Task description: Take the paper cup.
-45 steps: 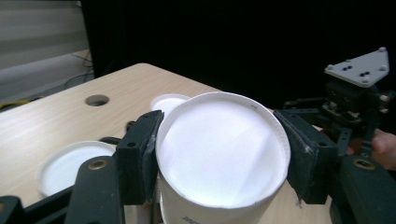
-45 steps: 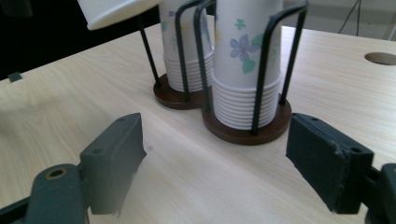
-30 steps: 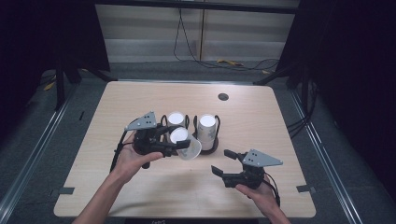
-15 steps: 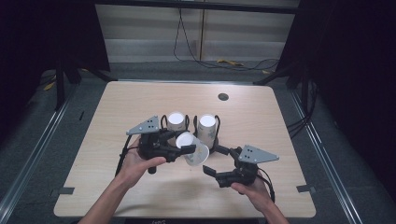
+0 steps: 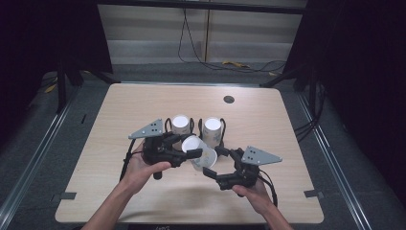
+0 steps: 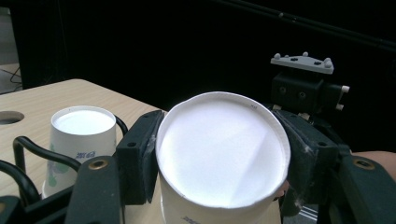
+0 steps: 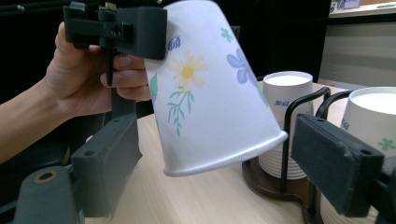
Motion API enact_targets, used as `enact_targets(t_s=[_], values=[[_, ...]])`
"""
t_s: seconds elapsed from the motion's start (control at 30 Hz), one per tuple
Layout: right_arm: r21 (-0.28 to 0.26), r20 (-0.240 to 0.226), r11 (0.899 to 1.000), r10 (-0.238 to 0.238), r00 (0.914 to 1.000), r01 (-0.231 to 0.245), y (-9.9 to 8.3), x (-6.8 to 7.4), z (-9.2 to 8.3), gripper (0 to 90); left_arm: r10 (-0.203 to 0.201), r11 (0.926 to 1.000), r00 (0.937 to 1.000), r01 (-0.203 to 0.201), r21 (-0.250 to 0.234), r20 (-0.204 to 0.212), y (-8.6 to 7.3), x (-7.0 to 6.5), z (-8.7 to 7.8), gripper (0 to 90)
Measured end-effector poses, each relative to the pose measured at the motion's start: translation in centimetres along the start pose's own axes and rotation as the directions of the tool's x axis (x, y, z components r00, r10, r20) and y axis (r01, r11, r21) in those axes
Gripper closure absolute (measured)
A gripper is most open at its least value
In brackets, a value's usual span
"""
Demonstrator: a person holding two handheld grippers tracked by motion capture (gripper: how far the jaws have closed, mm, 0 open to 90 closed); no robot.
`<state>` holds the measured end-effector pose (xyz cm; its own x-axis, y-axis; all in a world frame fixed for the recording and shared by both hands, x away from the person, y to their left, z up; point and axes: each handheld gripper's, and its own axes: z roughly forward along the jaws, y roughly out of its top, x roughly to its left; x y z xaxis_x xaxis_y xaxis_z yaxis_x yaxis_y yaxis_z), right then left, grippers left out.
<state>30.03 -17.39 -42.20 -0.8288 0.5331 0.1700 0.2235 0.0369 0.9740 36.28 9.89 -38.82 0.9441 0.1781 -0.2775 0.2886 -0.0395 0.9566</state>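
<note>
A flower-printed white paper cup [image 5: 203, 156] hangs upside down and tilted above the table. My left gripper [image 5: 189, 146] is shut on its narrow base end [image 6: 223, 148]. In the right gripper view the cup [image 7: 210, 93] leans between my right gripper's [image 7: 224, 163] two pads [image 7: 111, 161], which stand apart from its rim. Those jaws have just been opening, and they now flank the cup's wide end. The right gripper [image 5: 221, 163] sits just right of the cup, low over the table.
Two stacks of upside-down cups [image 5: 180, 125] [image 5: 212, 130] stand in a black wire holder [image 7: 286, 140] right behind the held cup. A round hole [image 5: 229, 99] is in the wooden table [image 5: 119, 110] at the back. Dark floor lies beyond every table edge.
The right gripper has come left and a little up to the cup, and its jaws stand wider apart. The left gripper still grips the cup and has barely shifted.
</note>
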Motion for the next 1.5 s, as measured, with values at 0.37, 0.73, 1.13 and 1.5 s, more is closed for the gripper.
enact_targets(t_s=[0.37, 0.73, 1.13, 1.5], values=[[-0.002, -0.029, 1.000, 0.000, 0.9996, 0.000, -0.2, 0.0, 0.9, 15.5, -0.004, 1.0000, 0.9994, 0.003, 0.009, 0.034, 0.2, -0.5, 0.4, 36.1], [0.024, -0.074, 1.000, -0.002, 0.9972, 0.003, -0.5, 0.0, 1.3, 20.2, -0.014, 0.9998, 0.9974, 0.013, 0.016, 0.070, 0.1, -0.7, 0.5, 36.1], [0.040, -0.085, 0.999, -0.022, 0.9961, 0.026, -0.4, -0.1, 1.2, 25.5, -0.040, 0.9990, 0.9967, 0.038, 0.021, 0.070, 0.0, -0.6, 0.4, 35.4], [0.082, -0.066, 0.996, -0.036, 0.9972, 0.042, -0.2, -0.2, 1.0, 26.6, -0.029, 0.9977, 0.9986, 0.027, 0.062, 0.043, -0.4, -0.6, 0.7, 19.8]])
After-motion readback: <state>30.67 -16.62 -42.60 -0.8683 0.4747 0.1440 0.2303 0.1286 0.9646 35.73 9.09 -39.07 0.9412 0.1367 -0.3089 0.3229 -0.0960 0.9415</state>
